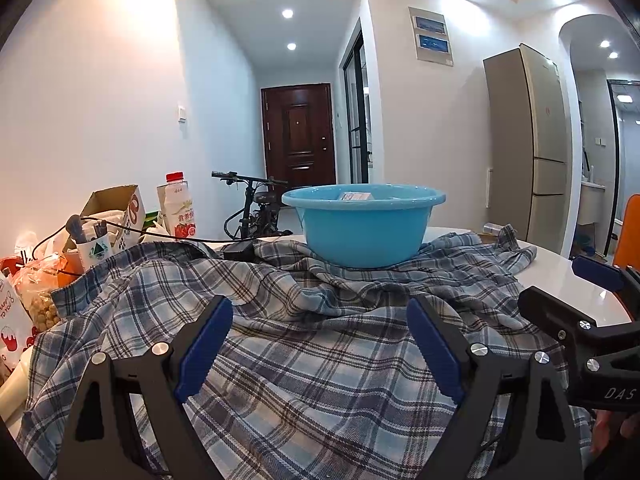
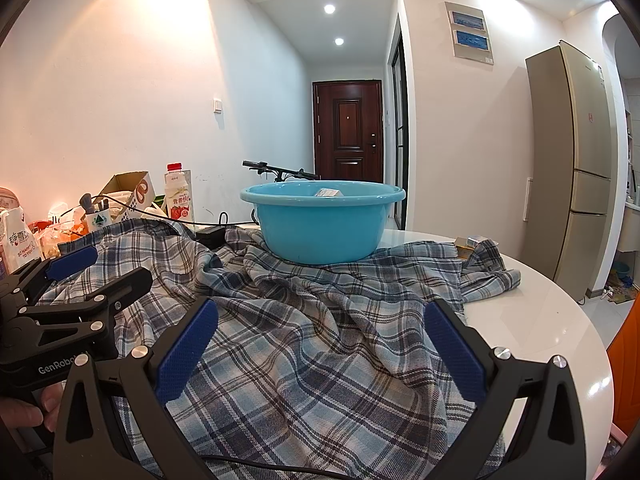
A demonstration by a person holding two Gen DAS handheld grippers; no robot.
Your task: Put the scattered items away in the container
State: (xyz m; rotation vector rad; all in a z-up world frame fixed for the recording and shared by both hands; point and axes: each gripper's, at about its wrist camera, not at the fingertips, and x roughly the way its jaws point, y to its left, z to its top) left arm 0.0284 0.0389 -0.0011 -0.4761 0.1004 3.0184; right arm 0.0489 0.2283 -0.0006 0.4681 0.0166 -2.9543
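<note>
A light blue plastic basin [image 1: 363, 232] [image 2: 321, 224] stands on a rumpled blue plaid shirt [image 1: 320, 340] [image 2: 312, 340] spread over the round white table [image 1: 568, 280] [image 2: 540, 320]. A small white box [image 1: 354, 196] [image 2: 329, 192] lies inside the basin. My left gripper [image 1: 320, 320] hovers open over the shirt, nothing between its blue pads. My right gripper [image 2: 320, 332] is open too, above the shirt nearer the table's right side. Each gripper shows at the edge of the other's view. A small box [image 2: 468, 245] lies at the shirt's far right corner.
At the far left sit a milk carton [image 1: 178, 208] [image 2: 180, 198], an open cardboard box [image 1: 116, 208] [image 2: 132, 190], a cup with brushes [image 1: 94, 244], snack bags [image 1: 36, 296] and a black adapter [image 1: 238, 250] with its cable. A bicycle, a door and a fridge [image 1: 528, 148] stand beyond.
</note>
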